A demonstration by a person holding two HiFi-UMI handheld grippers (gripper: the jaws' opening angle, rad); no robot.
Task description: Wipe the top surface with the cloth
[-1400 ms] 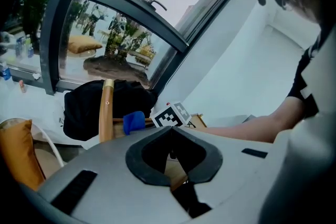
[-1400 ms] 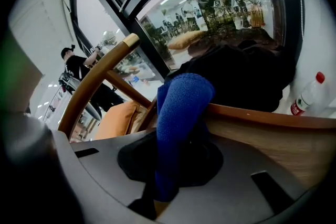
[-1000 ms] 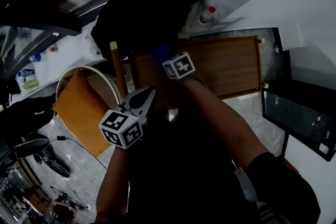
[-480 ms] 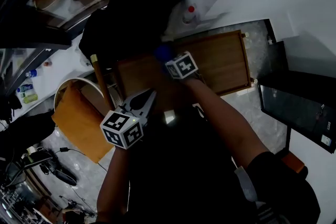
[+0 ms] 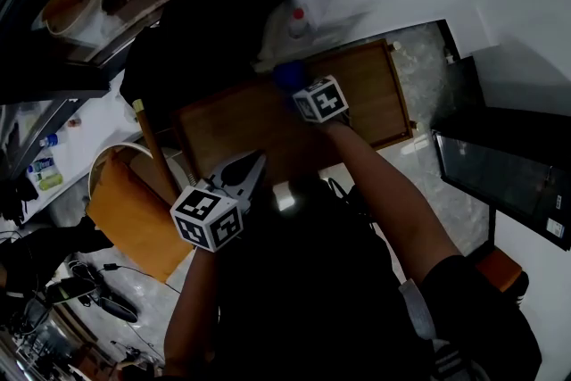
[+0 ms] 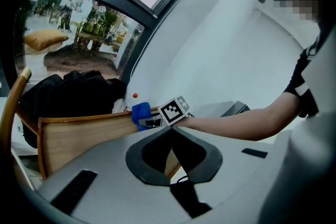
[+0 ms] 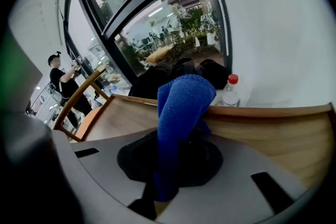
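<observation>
Both right gripper point(image 7: 174, 138) jaws clamp the cloth point(image 7: 182, 99).

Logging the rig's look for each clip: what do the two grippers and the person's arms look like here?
The left gripper and right gripper look alike: a pale grey body with black jaw pads, and a white cube printed with black square markers. The person wears a dark top with short sleeves, and the forearms are bare.
</observation>
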